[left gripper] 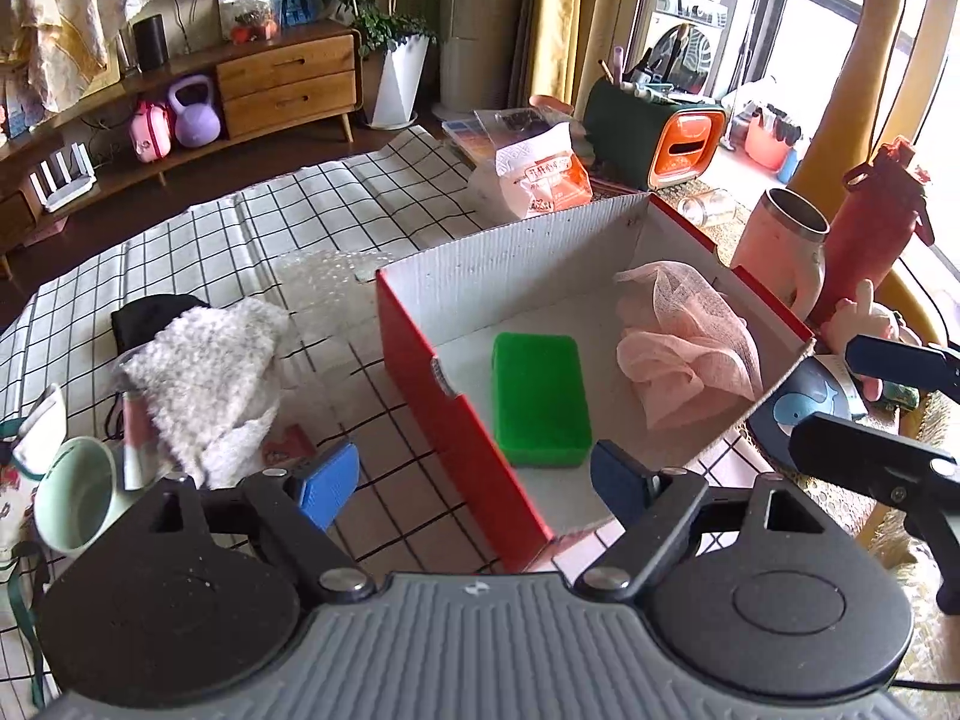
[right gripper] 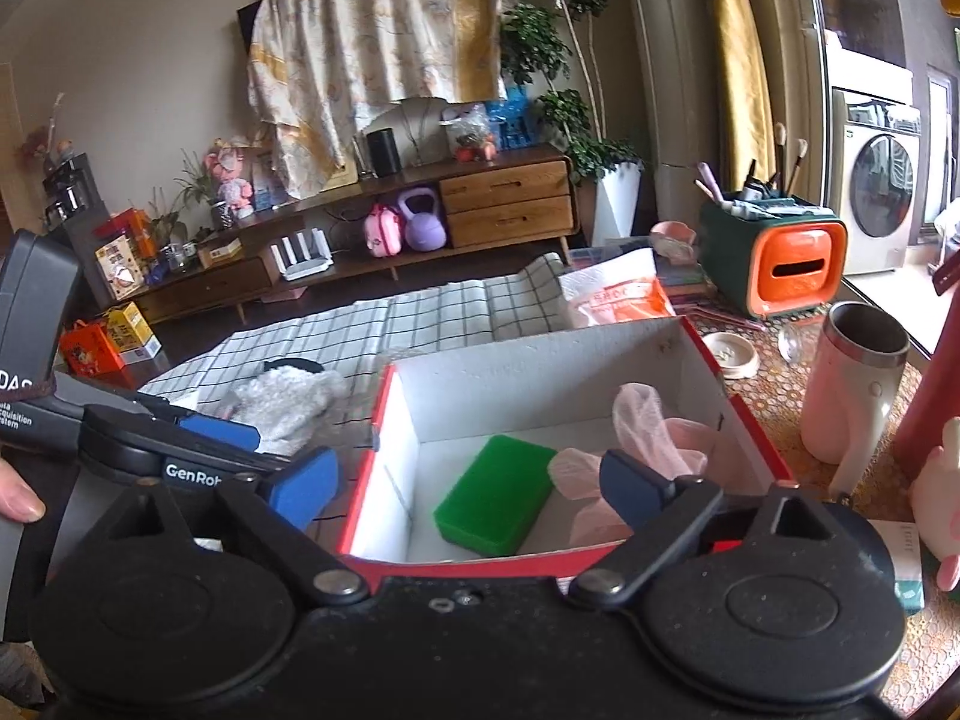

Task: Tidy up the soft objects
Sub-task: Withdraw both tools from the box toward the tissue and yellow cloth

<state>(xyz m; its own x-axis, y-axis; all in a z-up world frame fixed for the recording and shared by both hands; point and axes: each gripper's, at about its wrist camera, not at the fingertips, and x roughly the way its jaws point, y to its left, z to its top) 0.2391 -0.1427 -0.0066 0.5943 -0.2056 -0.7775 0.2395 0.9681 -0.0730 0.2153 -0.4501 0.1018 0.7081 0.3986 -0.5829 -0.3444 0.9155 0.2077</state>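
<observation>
A red cardboard box [left gripper: 420, 354] with a white inside stands on the checked cloth. In it lie a green sponge [left gripper: 540, 399] and a pink gauze cloth [left gripper: 690, 348]. They also show in the right wrist view: box [right gripper: 384, 420], sponge [right gripper: 495, 495], pink cloth [right gripper: 648, 429]. A white fluffy towel [left gripper: 210, 372] lies left of the box on a black cloth [left gripper: 150, 315]; the towel shows too in the right wrist view [right gripper: 288, 399]. My left gripper [left gripper: 474, 480] is open and empty over the box's near corner. My right gripper [right gripper: 471, 489] is open and empty over the box's near edge.
A mint mug [left gripper: 75, 498] lies at the left. Bubble wrap [left gripper: 324, 276] lies behind the towel. A pink tumbler [left gripper: 780, 240], a red bottle [left gripper: 870, 222] and a pink plush toy [left gripper: 870, 318] stand right of the box. An orange-green organizer [left gripper: 654, 132] and a snack bag [left gripper: 534, 177] sit behind.
</observation>
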